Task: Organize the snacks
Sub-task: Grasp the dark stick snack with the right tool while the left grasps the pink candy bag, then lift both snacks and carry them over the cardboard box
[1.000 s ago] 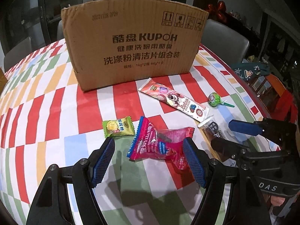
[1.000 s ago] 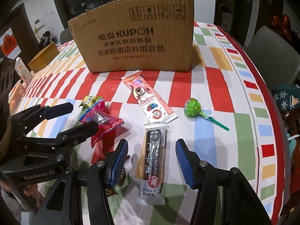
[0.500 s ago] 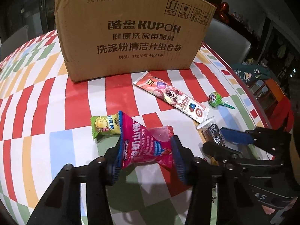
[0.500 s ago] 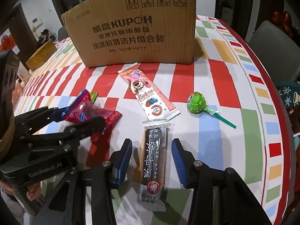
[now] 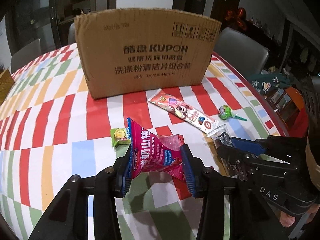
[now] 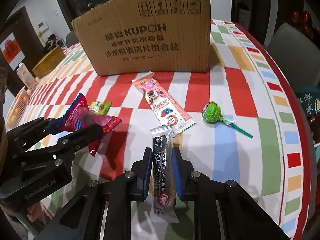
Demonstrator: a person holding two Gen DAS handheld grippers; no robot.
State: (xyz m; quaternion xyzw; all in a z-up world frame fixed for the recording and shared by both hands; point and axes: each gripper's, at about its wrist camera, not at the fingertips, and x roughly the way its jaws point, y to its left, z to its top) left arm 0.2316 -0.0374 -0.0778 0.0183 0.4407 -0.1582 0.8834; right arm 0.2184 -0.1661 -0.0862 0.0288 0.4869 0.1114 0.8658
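My left gripper (image 5: 157, 154) pinches a pink hawthorn snack packet (image 5: 148, 140) by both sides; its jaws are still closing, and the packet sits tilted just above the cloth. In the right wrist view, my right gripper (image 6: 162, 152) is shut on a long dark fruit-leather bar (image 6: 163, 172) that lies on the table. A bear-print bar (image 6: 162, 106), a green lollipop (image 6: 213, 112) and a small green-yellow candy (image 5: 120, 138) lie loose in front of the cardboard box (image 5: 148, 56).
The checked tablecloth (image 5: 50, 120) covers a round table whose red edge curves along the right. A grey chair (image 5: 240, 48) stands behind the box. A woven basket (image 6: 49, 62) sits at the far left.
The left jaws closed on the pink packet and raised it off the cloth. The right jaws closed from either side onto the dark bar.
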